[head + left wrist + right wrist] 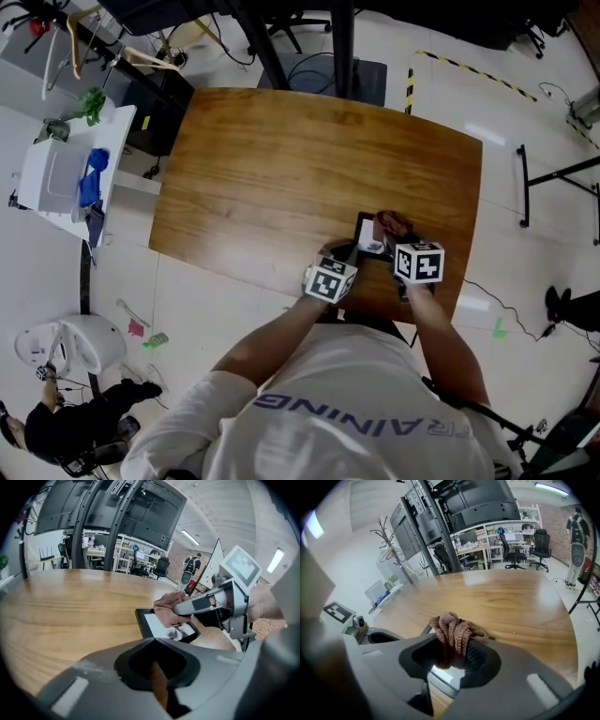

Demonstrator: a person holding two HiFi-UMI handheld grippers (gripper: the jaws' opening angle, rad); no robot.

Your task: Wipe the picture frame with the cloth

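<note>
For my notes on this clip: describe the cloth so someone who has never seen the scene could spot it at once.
Start at the big wooden table and go to its near right part, where a black picture frame lies flat. The cloth is the bunched, reddish-brown knitted wad over that frame, pinched in the right gripper. It is the only soft, crumpled thing there.
</note>
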